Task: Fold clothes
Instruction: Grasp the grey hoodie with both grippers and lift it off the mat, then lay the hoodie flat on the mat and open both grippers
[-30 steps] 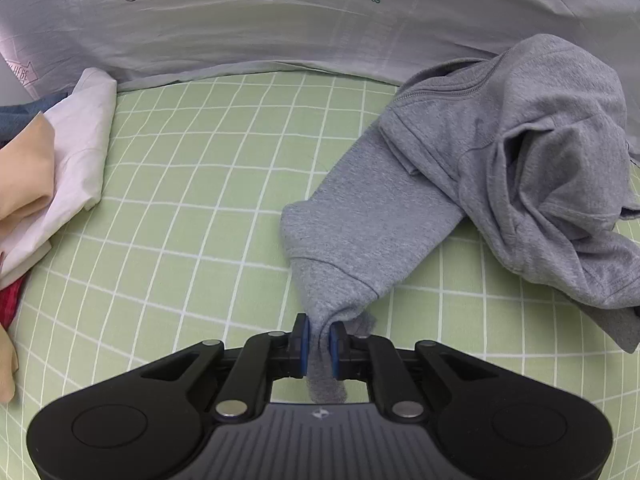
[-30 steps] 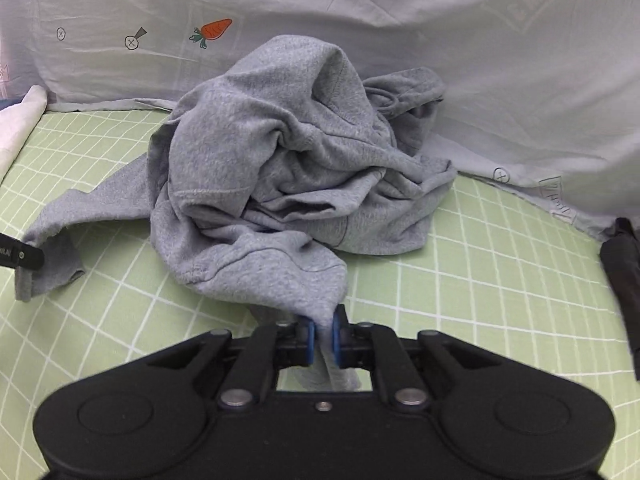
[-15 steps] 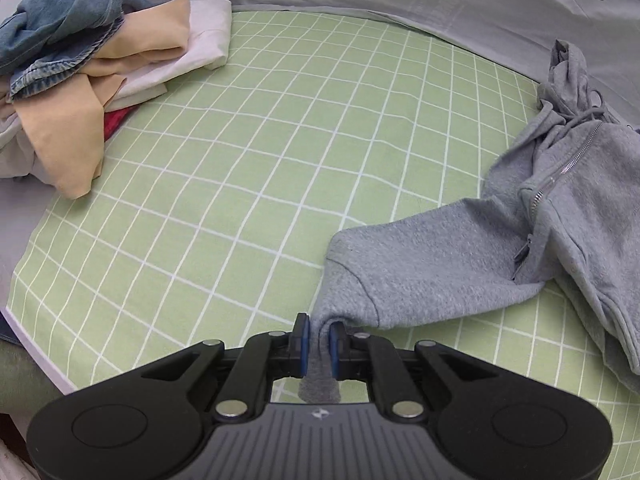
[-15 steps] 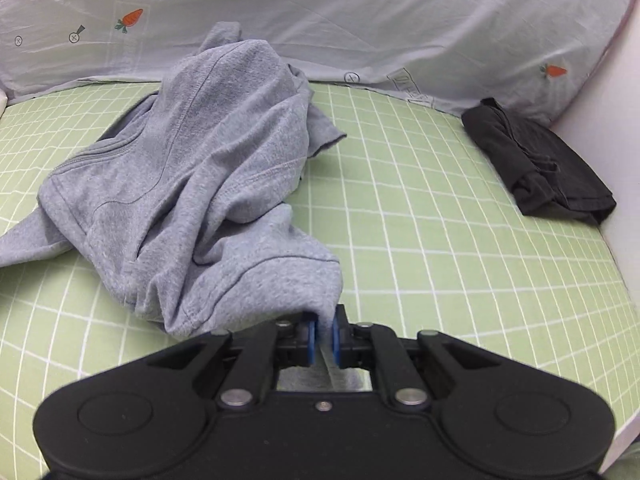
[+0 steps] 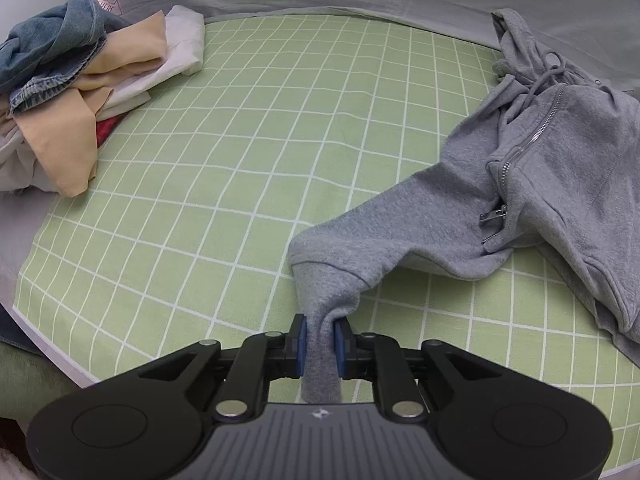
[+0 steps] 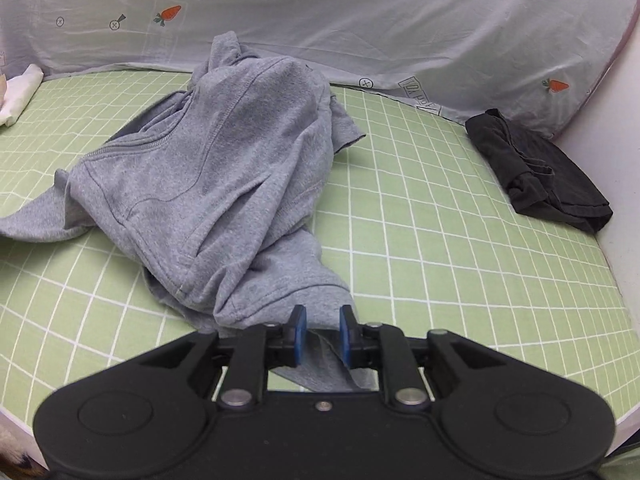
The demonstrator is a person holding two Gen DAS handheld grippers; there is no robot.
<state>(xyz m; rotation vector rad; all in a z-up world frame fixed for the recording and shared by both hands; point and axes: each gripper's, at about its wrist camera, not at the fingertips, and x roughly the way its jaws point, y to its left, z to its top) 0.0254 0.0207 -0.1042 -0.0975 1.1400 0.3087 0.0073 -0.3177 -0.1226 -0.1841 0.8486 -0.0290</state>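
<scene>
At the bottom of the left wrist view, the left gripper has a sleeve cuff of the grey hoodie between its blue pads, the jaws easing apart but the cloth apparently still touching both. In the right wrist view, the right gripper is opening wider; the hoodie's other cuff lies loosely in the gap. The hoodie lies mid-frame on the green checked sheet. Farther off, a black garment sits at right; a clothes pile fills the left view's upper left.
</scene>
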